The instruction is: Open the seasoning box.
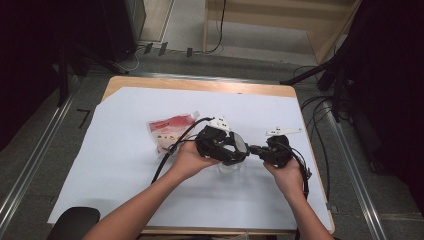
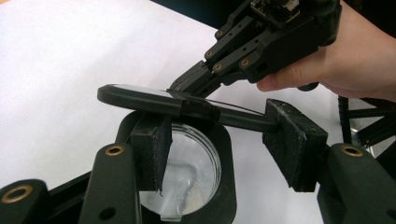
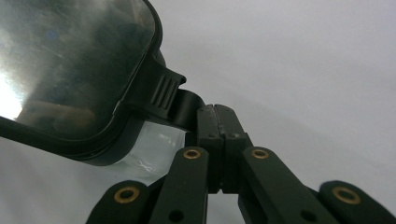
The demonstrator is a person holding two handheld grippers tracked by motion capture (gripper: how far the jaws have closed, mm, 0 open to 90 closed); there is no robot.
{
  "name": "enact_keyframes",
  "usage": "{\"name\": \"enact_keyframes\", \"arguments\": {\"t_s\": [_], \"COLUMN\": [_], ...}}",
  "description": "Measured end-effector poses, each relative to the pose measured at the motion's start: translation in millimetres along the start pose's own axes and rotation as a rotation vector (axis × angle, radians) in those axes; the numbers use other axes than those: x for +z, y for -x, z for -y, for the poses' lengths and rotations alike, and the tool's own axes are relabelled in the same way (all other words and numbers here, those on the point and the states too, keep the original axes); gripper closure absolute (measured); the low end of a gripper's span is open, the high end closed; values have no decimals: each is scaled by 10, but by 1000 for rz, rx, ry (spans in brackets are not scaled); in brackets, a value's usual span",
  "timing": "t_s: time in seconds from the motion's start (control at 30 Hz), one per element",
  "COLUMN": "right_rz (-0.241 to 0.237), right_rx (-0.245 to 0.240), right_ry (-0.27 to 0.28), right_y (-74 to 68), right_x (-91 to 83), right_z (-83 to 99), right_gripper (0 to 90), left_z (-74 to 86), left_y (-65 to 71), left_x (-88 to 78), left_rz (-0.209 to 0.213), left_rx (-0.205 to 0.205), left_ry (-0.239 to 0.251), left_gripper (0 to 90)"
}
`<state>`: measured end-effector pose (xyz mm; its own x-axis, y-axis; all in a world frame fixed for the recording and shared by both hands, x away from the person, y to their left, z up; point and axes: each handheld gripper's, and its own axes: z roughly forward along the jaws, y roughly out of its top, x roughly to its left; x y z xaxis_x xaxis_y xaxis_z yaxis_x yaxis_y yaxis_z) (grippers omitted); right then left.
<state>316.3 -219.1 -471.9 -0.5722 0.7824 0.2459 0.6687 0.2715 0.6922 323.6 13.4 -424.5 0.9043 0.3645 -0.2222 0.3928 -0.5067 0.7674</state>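
Both grippers (image 1: 220, 145) (image 1: 275, 150) meet over a clear container (image 1: 231, 167) — red pouch (image 1: 170, 131) beside.

A red-and-white pouch (image 1: 169, 131) lies flat on the white sheet (image 1: 125, 150), at about ten o'clock from centre; its print is too small to read. The sheet covers most of the wooden table (image 1: 200, 84). Cables (image 1: 320, 120) trail over the grey floor (image 1: 40, 150) at three o'clock. A wooden frame (image 1: 270, 20) stands at twelve o'clock.
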Motion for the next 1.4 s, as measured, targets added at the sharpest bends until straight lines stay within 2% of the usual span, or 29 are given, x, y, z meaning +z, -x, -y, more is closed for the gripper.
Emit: {"name": "enact_keyframes", "arguments": {"t_s": [0.33,0.47,0.57,0.63,0.77,1.0,1.23,1.4], "right_rz": [-3,-3,-7,-10,-9,-14,-27,-39], "right_rx": [-2,-7,-15,-15,-34,-28,-27,-32], "right_ry": [0,-2,2,-1,-3,4,13,31], "right_y": [4,-10,-24,-44,-63,-68,-67,-116], "right_x": [1,-3,-5,1,26,26,7,-57], "right_z": [3,4,2,2,8,9,6,18], "right_gripper": [900,900,900,900,900,900,900,900], "left_z": [-108,-171,-224,-252,-282,-283,-272,-267], "left_y": [13,12,36,56,92,146,136,120], "left_x": [0,11,17,36,94,144,118,69], "left_rz": [11,24,20,16,21,23,21,20], "left_rx": [13,13,33,50,57,68,55,47], "left_ry": [-64,-60,-57,-58,-59,-69,-70,-79], "left_gripper": [504,541,571,575,576,574,568,568]}}
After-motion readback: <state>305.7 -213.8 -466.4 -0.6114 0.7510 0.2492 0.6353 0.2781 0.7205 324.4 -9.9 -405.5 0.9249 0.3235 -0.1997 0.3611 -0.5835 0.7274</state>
